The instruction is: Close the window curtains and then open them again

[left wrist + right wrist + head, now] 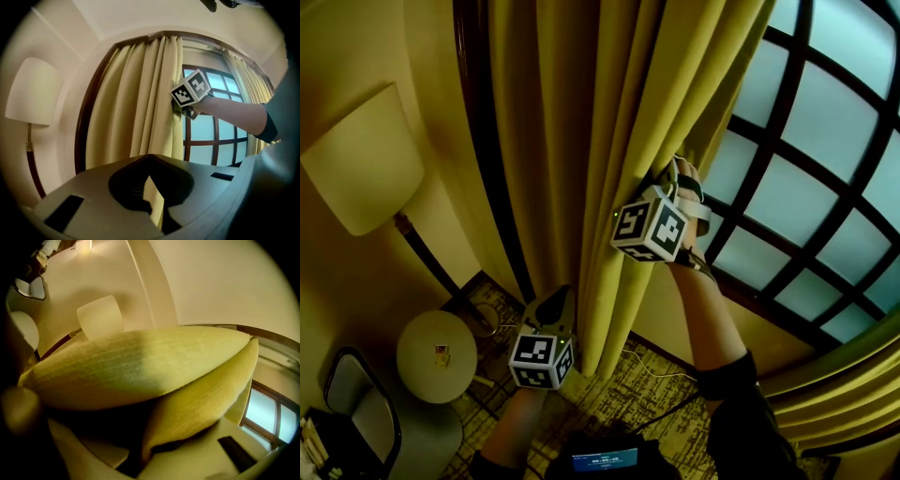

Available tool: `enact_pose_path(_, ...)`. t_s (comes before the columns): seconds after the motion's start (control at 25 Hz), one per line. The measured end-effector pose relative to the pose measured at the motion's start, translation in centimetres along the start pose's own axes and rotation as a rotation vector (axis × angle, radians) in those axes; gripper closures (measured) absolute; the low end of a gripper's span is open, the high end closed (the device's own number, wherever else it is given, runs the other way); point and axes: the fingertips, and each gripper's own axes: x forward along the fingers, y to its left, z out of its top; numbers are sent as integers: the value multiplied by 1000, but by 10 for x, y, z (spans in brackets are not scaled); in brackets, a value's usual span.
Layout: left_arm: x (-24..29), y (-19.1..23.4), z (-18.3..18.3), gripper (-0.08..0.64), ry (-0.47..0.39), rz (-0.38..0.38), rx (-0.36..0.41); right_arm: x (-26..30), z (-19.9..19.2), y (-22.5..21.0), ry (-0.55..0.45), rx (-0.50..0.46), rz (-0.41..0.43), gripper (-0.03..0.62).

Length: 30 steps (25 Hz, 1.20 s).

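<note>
The yellow curtain [581, 141], bunched at centre frame beside the window [825, 159], hides the tips of the right gripper [668, 183], whose jaws are nearly together, pinching a thick fold at its edge. At lower centre, the left gripper [553, 307] is pressed tight on a thin sliver of the fabric.

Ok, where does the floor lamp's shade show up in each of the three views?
Head view: lamp shade at the left, above the middle, left of the curtain.
Left gripper view: lamp shade far left, about mid-height.
Right gripper view: lamp shade upper left, just above the bunched cloth.
Shared landmark: the yellow curtain, beside the shade in every view.
</note>
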Motion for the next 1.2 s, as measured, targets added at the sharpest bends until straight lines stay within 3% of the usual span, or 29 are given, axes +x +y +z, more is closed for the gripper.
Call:
enact_pose_path(0.76,58,41,12,560,-12,123,39,58,14,17,-132,27,10,546)
enact_pose_path(1.2,77,82,23,560,-29,137,36,94,39,36,-167,30,12,546)
